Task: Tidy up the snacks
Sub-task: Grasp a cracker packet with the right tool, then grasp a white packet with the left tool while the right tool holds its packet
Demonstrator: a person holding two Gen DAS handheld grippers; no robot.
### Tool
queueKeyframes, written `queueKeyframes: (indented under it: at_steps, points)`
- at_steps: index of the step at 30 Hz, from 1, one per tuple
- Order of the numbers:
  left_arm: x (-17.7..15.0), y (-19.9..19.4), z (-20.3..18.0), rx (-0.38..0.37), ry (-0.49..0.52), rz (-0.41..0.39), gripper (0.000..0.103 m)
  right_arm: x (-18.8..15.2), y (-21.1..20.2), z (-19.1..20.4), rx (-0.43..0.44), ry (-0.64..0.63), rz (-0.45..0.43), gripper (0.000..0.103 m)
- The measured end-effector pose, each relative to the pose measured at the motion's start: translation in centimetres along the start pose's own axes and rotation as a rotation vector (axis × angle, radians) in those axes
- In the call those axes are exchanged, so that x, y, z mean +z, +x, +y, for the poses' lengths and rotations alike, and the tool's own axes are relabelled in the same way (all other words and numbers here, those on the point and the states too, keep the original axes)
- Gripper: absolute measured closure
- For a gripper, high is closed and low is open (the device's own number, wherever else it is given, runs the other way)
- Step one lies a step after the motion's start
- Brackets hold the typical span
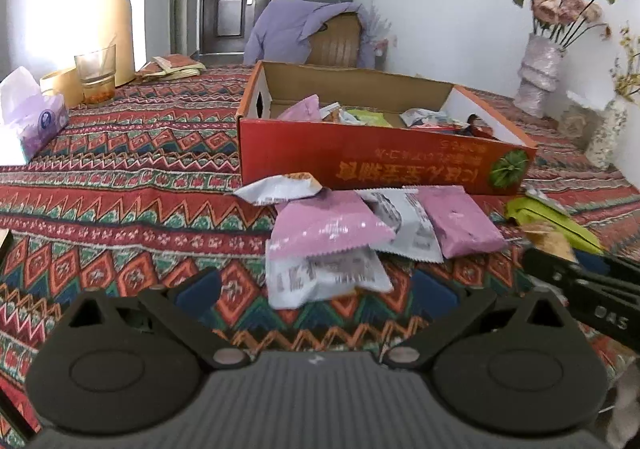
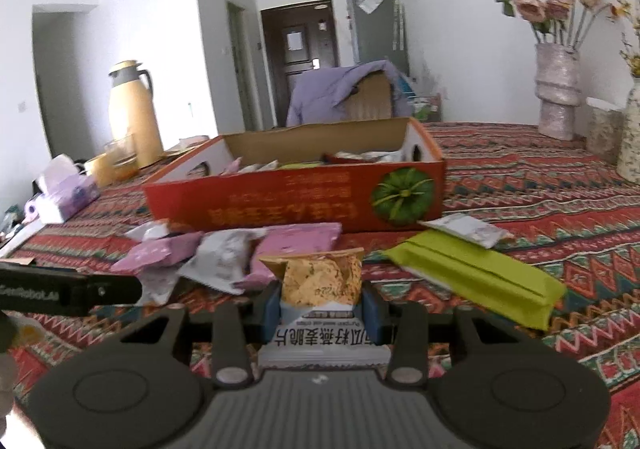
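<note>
A red cardboard box stands open on the patterned tablecloth with several snack packets inside. In front of it lies a pile of pink packets and white packets. My left gripper is open and low over the cloth, its jaws wide on either side of the nearest white packet without touching it. My right gripper is shut on a white oat-crisp packet, lifted off the cloth. In the left wrist view that packet shows at the right edge.
A green packet and a small white one lie right of the pile. At the left are a tissue box, a glass and a yellow thermos. Flower vases stand at the right, and a chair with a purple jacket behind.
</note>
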State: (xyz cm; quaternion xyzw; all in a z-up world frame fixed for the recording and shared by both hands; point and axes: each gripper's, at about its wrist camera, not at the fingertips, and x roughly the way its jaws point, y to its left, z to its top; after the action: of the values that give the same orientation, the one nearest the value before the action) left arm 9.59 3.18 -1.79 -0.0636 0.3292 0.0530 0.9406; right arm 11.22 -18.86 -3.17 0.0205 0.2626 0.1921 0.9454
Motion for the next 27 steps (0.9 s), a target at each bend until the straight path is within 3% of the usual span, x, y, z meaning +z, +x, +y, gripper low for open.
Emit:
queueKeyframes:
  at_steps: [10,16,22,24,27]
  points:
    - [1.1,4.1,-1.0,0.075,-0.031,0.083,0.000,0.0,0.1,-1.6,-0.031,0.030,-0.016,0.062]
    - [0.8,4.8,-1.4,0.126,-0.017,0.092,0.009,-0.2,0.3,-1.7,-0.029,0.035,-0.008,0.062]
    - [0.3,4.3,-1.8,0.111,0.004,0.050,0.031,-0.3,0.4,-1.6,-0.020,0.037,-0.007,0.062]
    - [0.3,4.0,-1.9,0.102,0.017,0.043,0.047,-0.4,0.4,-1.6,-0.019,0.039,-0.006,0.062]
    - [0.1,3.6,-1.7,0.081,0.021,0.041,0.054,-0.4,0.3,-1.7,-0.017,0.042,-0.009,0.062]
